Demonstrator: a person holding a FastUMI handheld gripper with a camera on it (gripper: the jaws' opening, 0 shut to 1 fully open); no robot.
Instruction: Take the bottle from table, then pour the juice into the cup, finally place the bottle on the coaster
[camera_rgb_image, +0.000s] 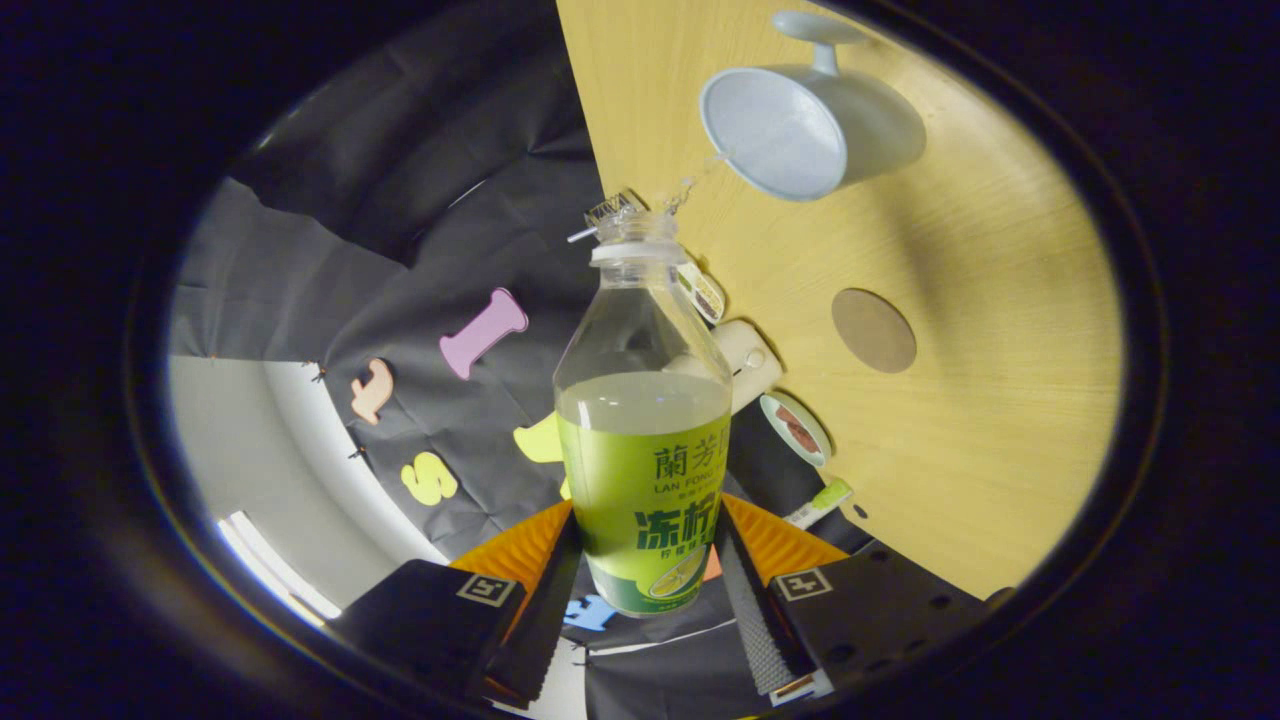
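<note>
Two fingers of my gripper (645, 590) press on the lower body of the bottle (643, 440), one on each side of its green label, so the jaws are closed onto it with the bottle held between them. Bottle has a clear upper part and no cap on its neck; pale yellowish juice fills it to about the top edge of the label. The view is rolled hard to one side: the wooden table (960, 470) appears as a steep plane beyond and beside the bottle, so the bottle is tipped relative to the tabletop. Bottle mouth points toward the cup (800, 125), a pale blue cup with a handle, standing on the table just beyond the mouth. Small drops or a thin stream of liquid show between the mouth and the cup's rim; I cannot tell whether any lands inside. Round brown coaster (874, 330) lies flat on the table, apart from the cup, bare. Several small items sit along the table edge behind the bottle, too distorted to identify.
</note>
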